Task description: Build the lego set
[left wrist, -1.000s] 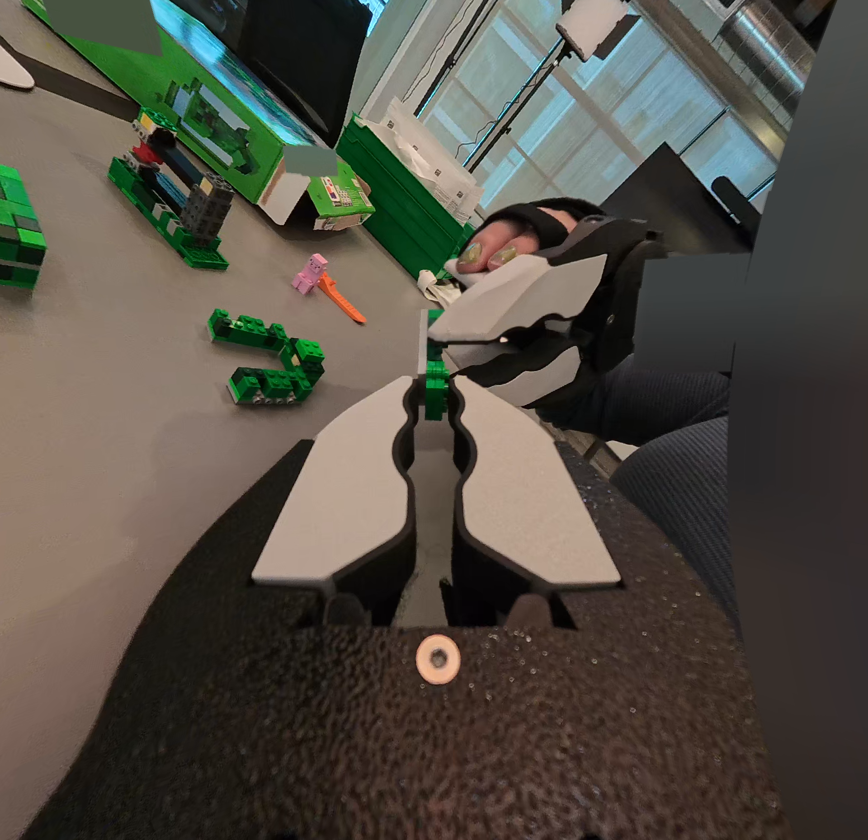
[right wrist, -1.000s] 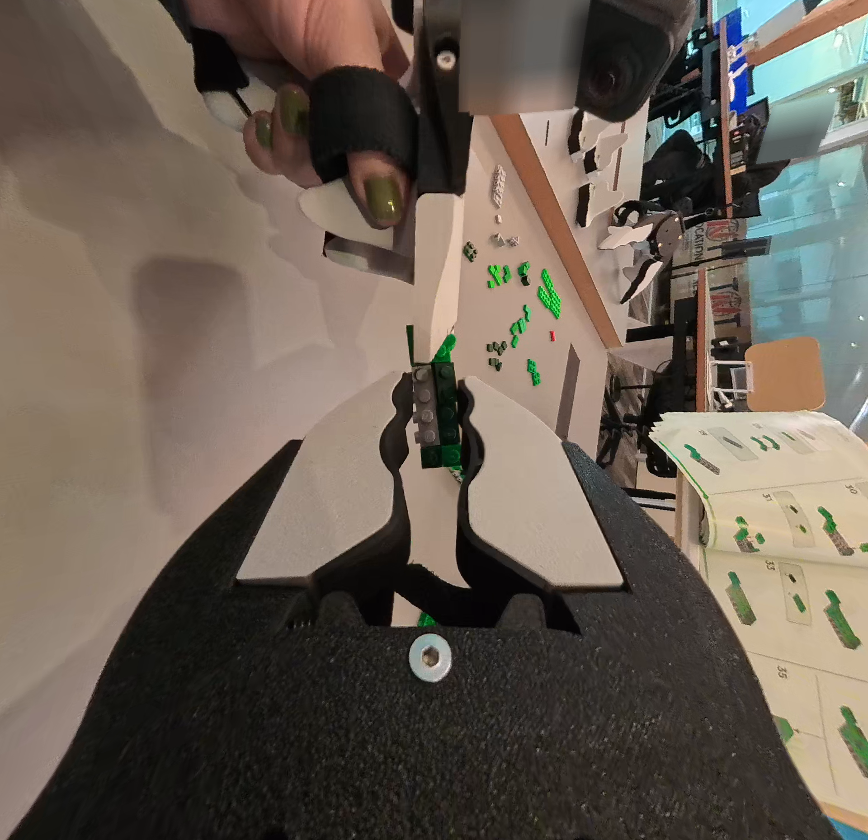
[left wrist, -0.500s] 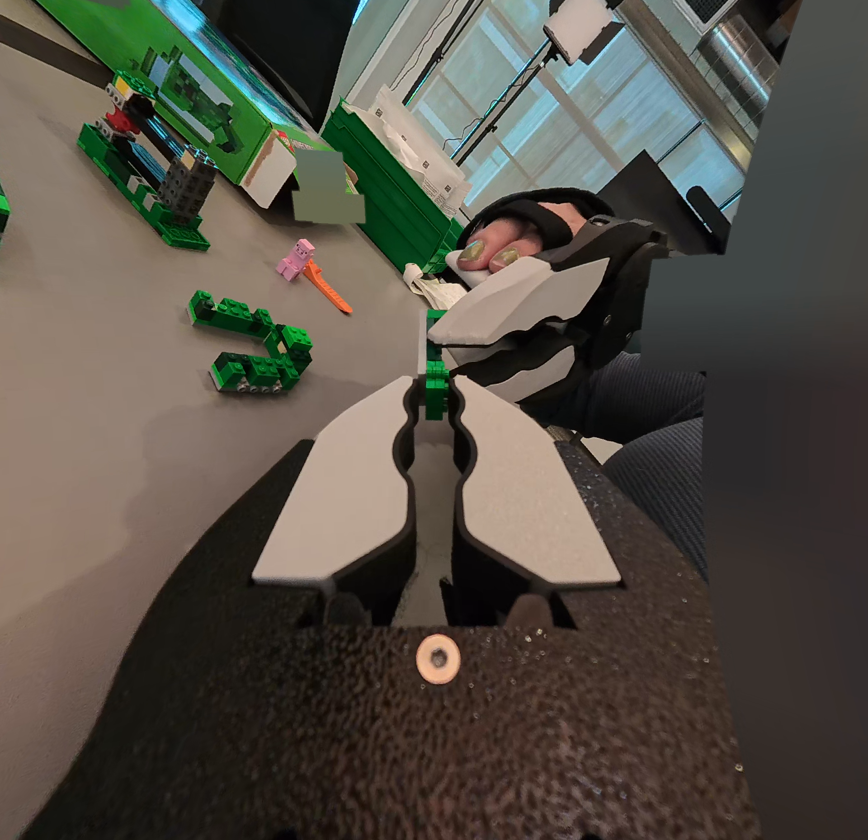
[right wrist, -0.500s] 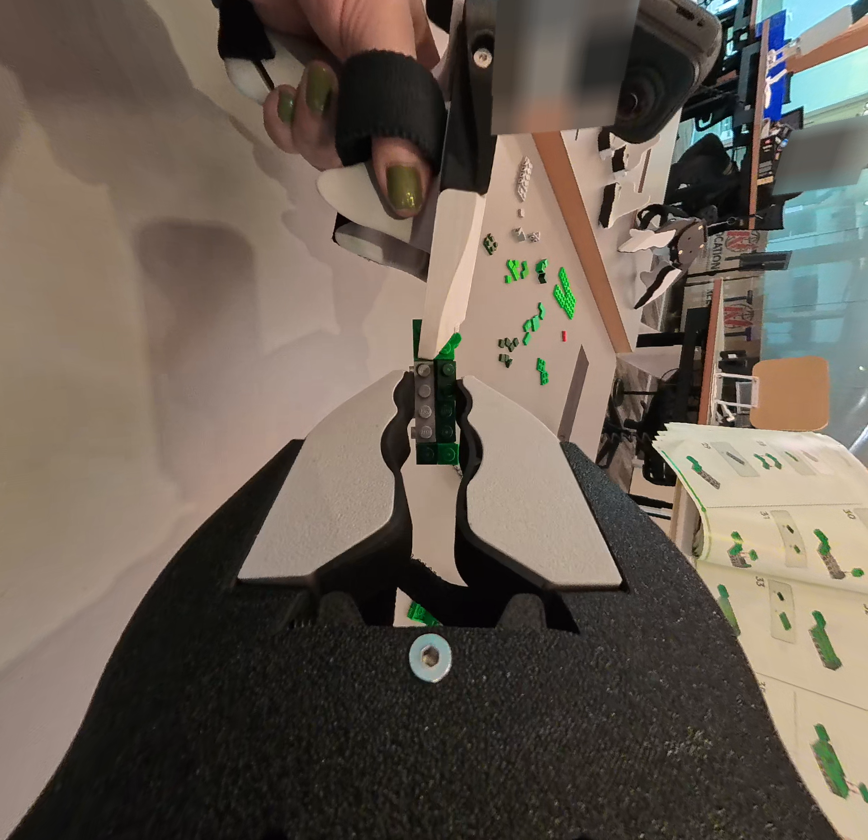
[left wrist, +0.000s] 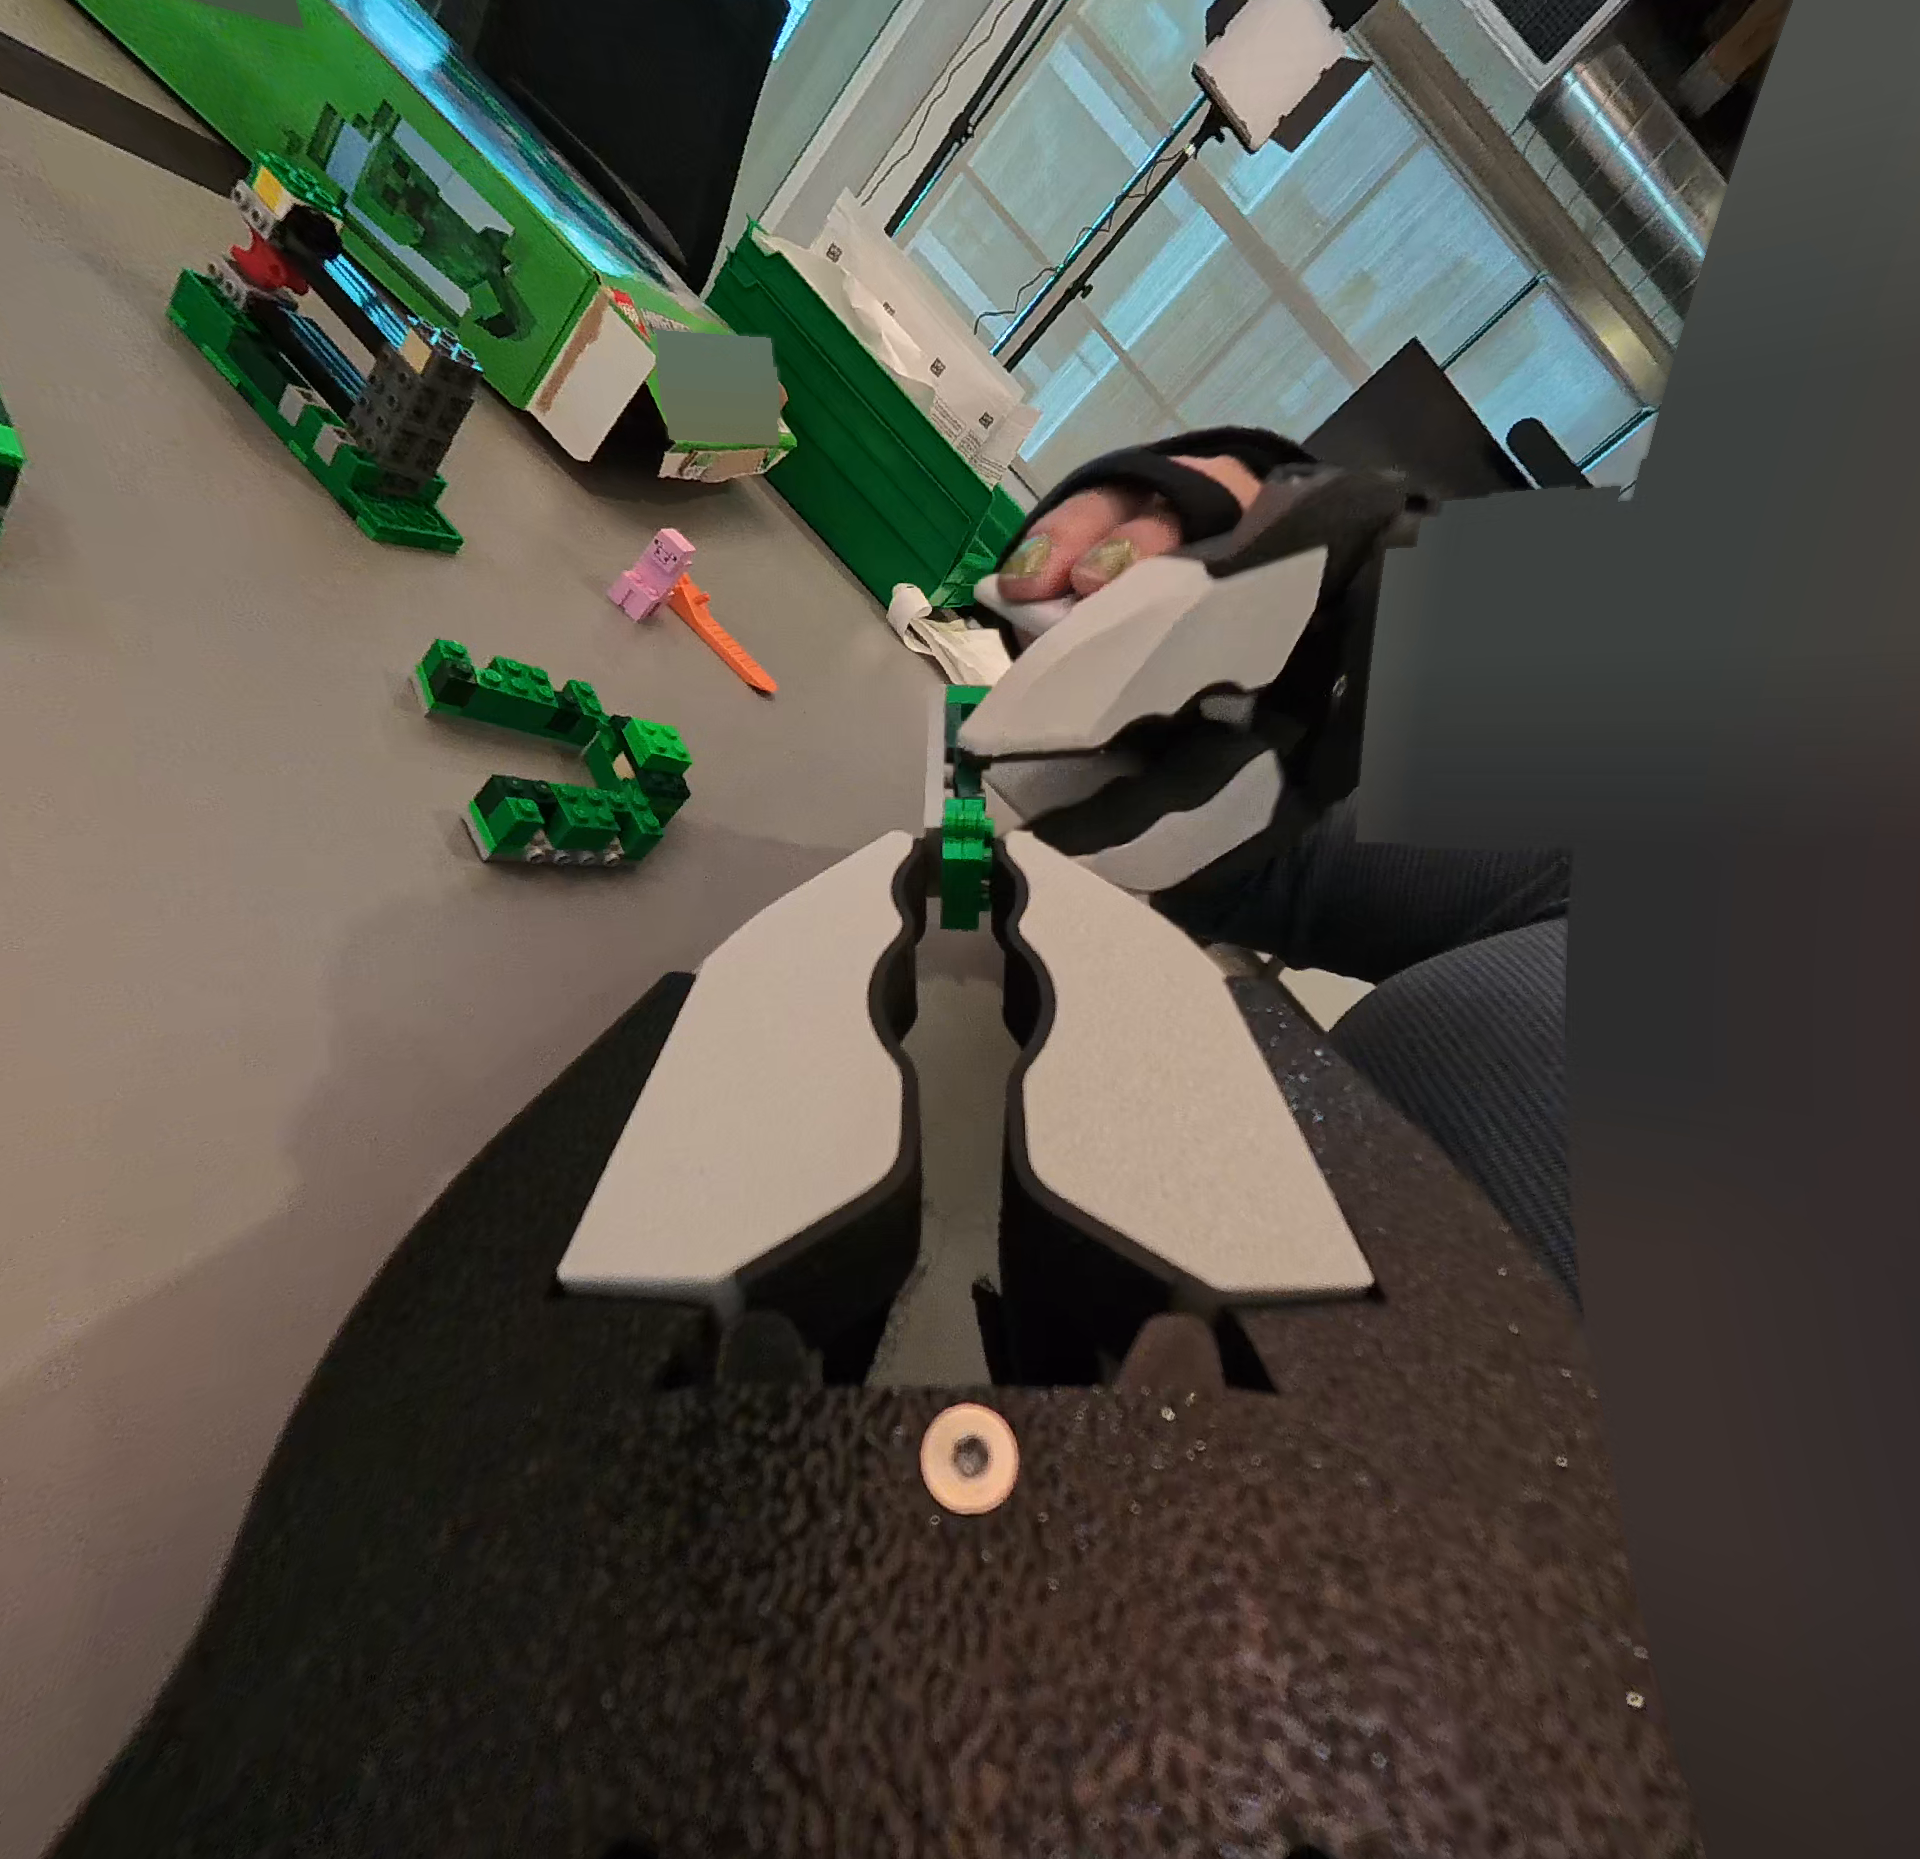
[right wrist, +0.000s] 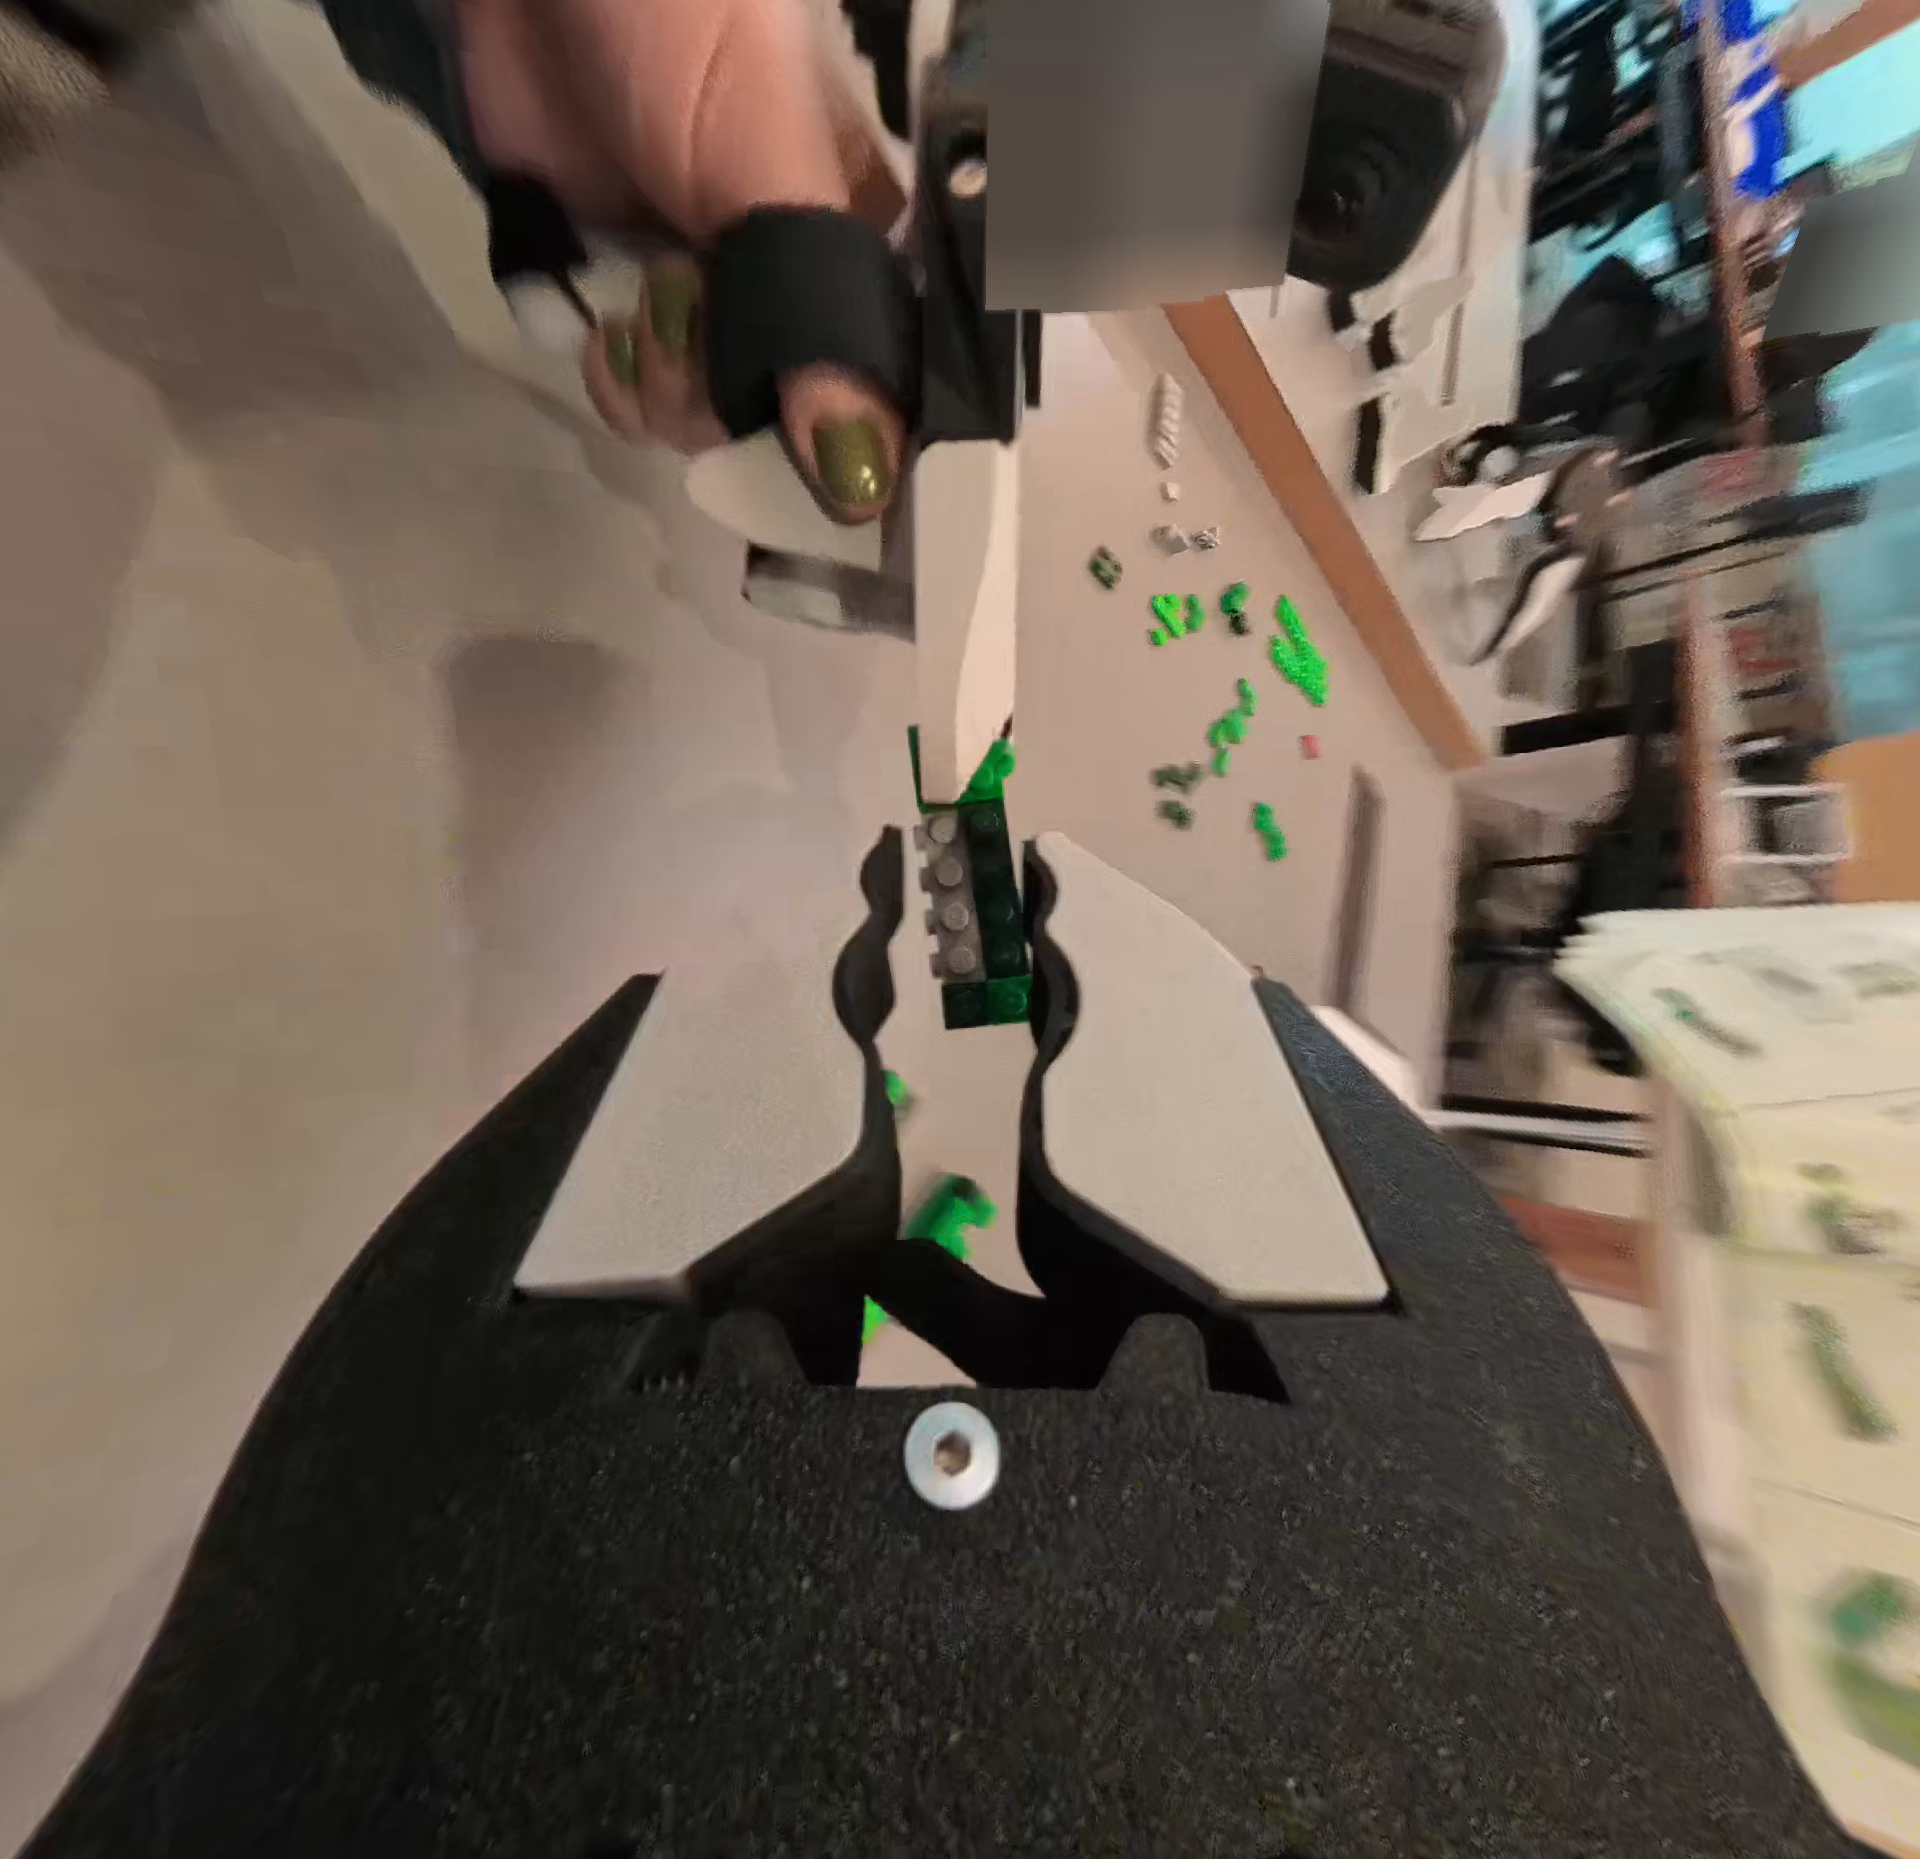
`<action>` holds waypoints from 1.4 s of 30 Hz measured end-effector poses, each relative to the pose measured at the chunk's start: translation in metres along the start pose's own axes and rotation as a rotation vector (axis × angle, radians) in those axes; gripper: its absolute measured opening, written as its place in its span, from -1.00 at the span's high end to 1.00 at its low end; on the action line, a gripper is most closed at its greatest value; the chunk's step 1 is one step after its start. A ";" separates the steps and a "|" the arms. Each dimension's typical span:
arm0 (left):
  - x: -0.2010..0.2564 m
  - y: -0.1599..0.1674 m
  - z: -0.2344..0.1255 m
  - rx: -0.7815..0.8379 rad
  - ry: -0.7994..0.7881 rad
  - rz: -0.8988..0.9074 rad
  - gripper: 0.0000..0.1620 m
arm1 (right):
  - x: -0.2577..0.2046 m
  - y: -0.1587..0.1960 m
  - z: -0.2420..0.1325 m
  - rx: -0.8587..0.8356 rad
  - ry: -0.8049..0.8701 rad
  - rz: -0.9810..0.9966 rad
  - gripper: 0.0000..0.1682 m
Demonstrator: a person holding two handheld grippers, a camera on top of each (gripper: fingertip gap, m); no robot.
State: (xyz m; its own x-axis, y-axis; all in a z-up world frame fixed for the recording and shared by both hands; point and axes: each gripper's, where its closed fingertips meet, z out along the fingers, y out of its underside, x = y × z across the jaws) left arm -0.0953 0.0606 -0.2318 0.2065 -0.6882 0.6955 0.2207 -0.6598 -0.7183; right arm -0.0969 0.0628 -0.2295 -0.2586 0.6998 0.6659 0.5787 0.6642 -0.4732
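My left gripper [left wrist: 961, 859] is shut on the bright green end of a small lego assembly [left wrist: 961, 864], held in the air near the table's edge. My right gripper [right wrist: 956, 874] is shut on the other end of that assembly [right wrist: 982, 926], a grey studded plate on dark green bricks. The right gripper shows in the left wrist view [left wrist: 1132, 729], meeting mine at a right angle. The left gripper's white finger [right wrist: 966, 614] shows edge-on in the right wrist view, held by a hand [right wrist: 727, 199]. The join between the two ends is partly hidden.
On the grey table [left wrist: 208, 978] lie a curved green brick build [left wrist: 561, 770], a pink pig figure [left wrist: 655, 573] with an orange tool [left wrist: 727, 640], a taller build [left wrist: 332, 396] and the green box [left wrist: 436, 178]. Loose green pieces [right wrist: 1236, 687] and an instruction book [right wrist: 1766, 1186] show in the right wrist view.
Both grippers keep their hold on the assembly. The left wrist view swung so table objects slid left, then settled. The right wrist view is now blurred by motion.
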 end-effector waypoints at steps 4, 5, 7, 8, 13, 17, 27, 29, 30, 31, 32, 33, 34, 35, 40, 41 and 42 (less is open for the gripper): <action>0.007 -0.001 -0.001 -0.003 0.008 0.094 0.87 | 0.012 -0.010 -0.014 0.168 -0.120 0.342 0.67; 0.011 -0.001 -0.001 -0.012 0.018 0.144 0.86 | 0.013 -0.010 -0.016 0.186 -0.166 0.412 0.67; 0.019 0.002 0.001 -0.035 0.023 0.267 0.87 | 0.009 -0.011 -0.018 0.208 -0.262 0.511 0.67; 0.023 0.004 0.003 -0.057 0.017 0.327 0.86 | 0.006 -0.013 -0.019 0.218 -0.301 0.540 0.68; 0.029 0.012 0.009 -0.136 -0.040 0.525 0.86 | -0.009 -0.019 -0.025 0.230 -0.448 0.578 0.79; 0.033 0.012 0.010 -0.132 -0.031 0.560 0.86 | -0.015 -0.016 -0.025 0.198 -0.450 0.527 0.87; 0.045 0.010 0.007 -0.108 -0.037 0.760 0.87 | -0.014 -0.026 -0.032 0.202 -0.361 0.403 0.90; 0.046 0.010 0.007 -0.121 -0.056 0.811 0.87 | -0.015 -0.026 -0.032 0.189 -0.353 0.389 0.90; 0.046 0.010 0.007 -0.124 -0.068 0.834 0.87 | -0.015 -0.026 -0.033 0.185 -0.343 0.377 0.90; 0.046 0.010 0.007 -0.127 -0.079 0.850 0.87 | -0.015 -0.025 -0.033 0.183 -0.337 0.370 0.90; 0.046 0.010 0.008 -0.133 -0.087 0.865 0.87 | -0.015 -0.025 -0.033 0.176 -0.337 0.371 0.90; 0.045 0.010 0.008 -0.139 -0.100 0.879 0.87 | -0.015 -0.024 -0.032 0.169 -0.332 0.367 0.90; 0.044 0.010 0.008 -0.145 -0.114 0.893 0.87 | -0.015 -0.023 -0.032 0.161 -0.321 0.354 0.90; 0.043 0.011 0.009 -0.155 -0.128 0.909 0.87 | -0.016 -0.022 -0.031 0.149 -0.312 0.340 0.90; 0.037 0.015 0.010 -0.210 -0.174 0.957 0.87 | -0.020 -0.017 -0.028 0.102 -0.293 0.301 0.90; 0.035 0.017 0.010 -0.215 -0.175 0.947 0.87 | -0.021 -0.016 -0.027 0.097 -0.297 0.314 0.90; 0.034 0.017 0.011 -0.216 -0.176 0.927 0.87 | -0.021 -0.014 -0.025 0.093 -0.306 0.338 0.90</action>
State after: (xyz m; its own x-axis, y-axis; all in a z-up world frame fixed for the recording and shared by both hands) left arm -0.0744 0.0295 -0.2206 0.3543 -0.9197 -0.1694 -0.2781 0.0694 -0.9580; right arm -0.0802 0.0317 -0.2224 -0.2922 0.9171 0.2713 0.6013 0.3968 -0.6936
